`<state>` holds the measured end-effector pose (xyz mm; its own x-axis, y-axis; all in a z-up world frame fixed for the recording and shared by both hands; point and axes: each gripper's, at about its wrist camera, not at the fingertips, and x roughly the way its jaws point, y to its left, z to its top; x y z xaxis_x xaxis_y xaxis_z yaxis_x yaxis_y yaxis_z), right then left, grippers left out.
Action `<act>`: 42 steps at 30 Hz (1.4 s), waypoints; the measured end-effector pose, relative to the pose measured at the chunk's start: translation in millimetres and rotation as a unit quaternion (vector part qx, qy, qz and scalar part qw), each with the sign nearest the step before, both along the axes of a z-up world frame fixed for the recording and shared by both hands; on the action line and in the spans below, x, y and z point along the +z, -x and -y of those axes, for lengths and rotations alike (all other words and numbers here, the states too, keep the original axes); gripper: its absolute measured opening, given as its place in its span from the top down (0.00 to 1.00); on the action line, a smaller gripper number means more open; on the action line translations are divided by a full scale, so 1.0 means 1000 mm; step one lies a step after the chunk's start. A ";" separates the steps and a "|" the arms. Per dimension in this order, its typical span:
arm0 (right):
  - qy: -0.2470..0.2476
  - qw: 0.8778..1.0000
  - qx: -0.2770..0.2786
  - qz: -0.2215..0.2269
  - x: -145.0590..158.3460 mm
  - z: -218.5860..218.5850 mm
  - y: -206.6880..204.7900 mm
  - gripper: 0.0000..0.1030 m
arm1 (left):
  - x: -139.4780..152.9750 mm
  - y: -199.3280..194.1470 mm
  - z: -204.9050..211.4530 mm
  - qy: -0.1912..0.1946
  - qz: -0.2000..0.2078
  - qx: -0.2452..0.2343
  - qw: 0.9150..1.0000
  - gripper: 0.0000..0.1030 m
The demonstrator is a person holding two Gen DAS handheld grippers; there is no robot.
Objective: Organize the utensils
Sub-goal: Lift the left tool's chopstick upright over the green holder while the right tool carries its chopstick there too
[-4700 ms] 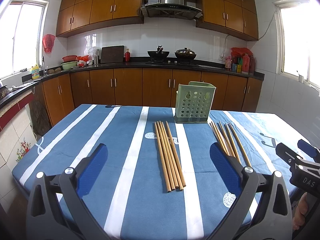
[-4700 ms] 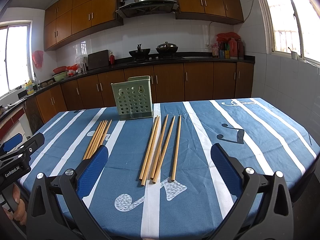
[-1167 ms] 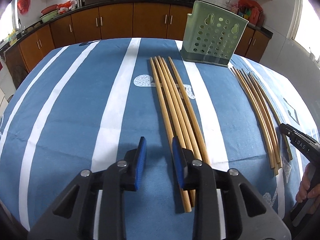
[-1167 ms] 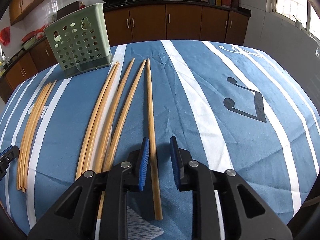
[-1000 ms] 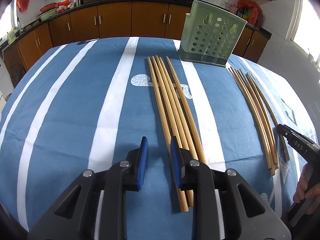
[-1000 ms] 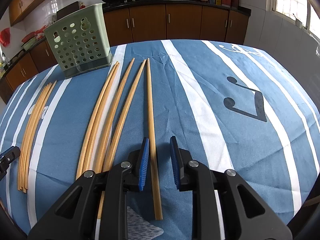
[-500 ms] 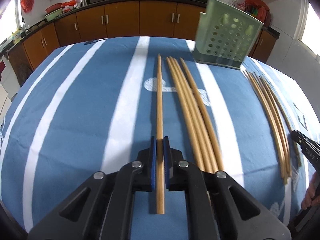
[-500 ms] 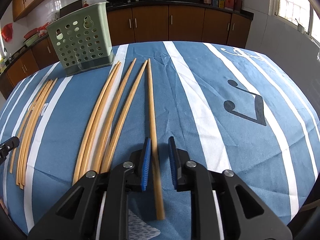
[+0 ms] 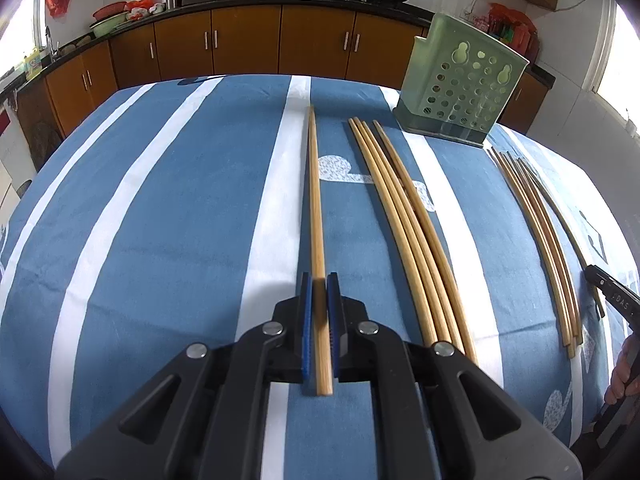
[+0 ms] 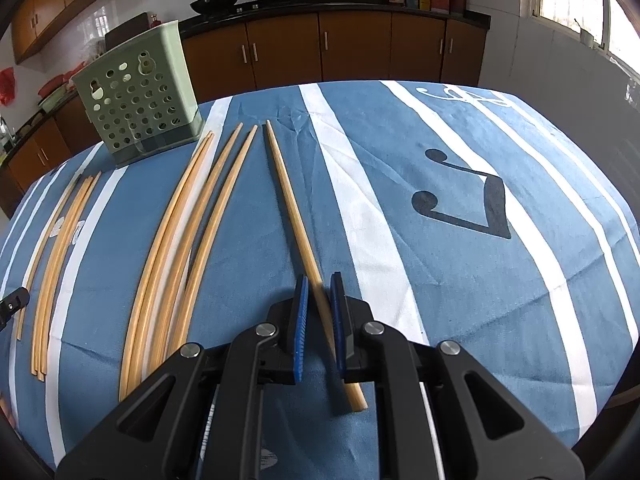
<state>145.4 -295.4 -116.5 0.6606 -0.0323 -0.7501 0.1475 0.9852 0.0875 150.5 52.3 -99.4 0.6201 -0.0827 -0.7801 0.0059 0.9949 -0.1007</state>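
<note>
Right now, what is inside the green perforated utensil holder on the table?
Through the holes of the utensil holder only light shows and no chopstick tips stand above its rim. Its floor is hidden by the walls.

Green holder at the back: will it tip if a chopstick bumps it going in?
Probably easy to tip: the green holder stands tall and looks like thin, perforated plastic, likely light. Its darker base may steady it slightly. Contents cannot be seen.
</note>
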 end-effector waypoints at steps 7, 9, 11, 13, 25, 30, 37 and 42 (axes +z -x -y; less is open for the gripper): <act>0.006 1.000 0.017 0.003 0.002 -0.002 0.004 0.91 | -0.001 0.011 -0.001 0.004 0.008 0.001 1.000 0.92; 0.002 1.000 0.015 0.015 0.007 -0.001 0.008 0.92 | 0.001 0.012 -0.003 0.008 0.007 0.003 1.000 0.92; 0.002 0.999 0.014 0.037 0.019 0.001 0.013 0.93 | 0.009 0.016 -0.006 0.010 0.020 0.004 1.000 0.92; 0.004 0.998 0.015 0.057 0.031 0.002 0.017 0.93 | 0.022 0.020 -0.009 0.012 0.043 0.004 0.999 0.92; 0.000 0.988 0.002 0.157 0.097 0.015 0.029 0.93 | 0.115 0.035 -0.027 0.024 0.183 0.023 0.983 0.93; -0.002 0.983 -0.001 0.183 0.120 0.021 0.026 0.93 | 0.145 0.027 -0.034 0.029 0.213 0.038 0.976 0.93; 0.006 0.981 0.000 0.196 0.135 0.020 0.014 0.93 | 0.167 0.012 -0.036 0.020 0.232 0.042 0.972 0.93; 0.006 0.978 0.005 0.209 0.155 0.022 -0.002 0.93 | 0.187 0.001 -0.041 0.015 0.243 0.045 0.969 0.93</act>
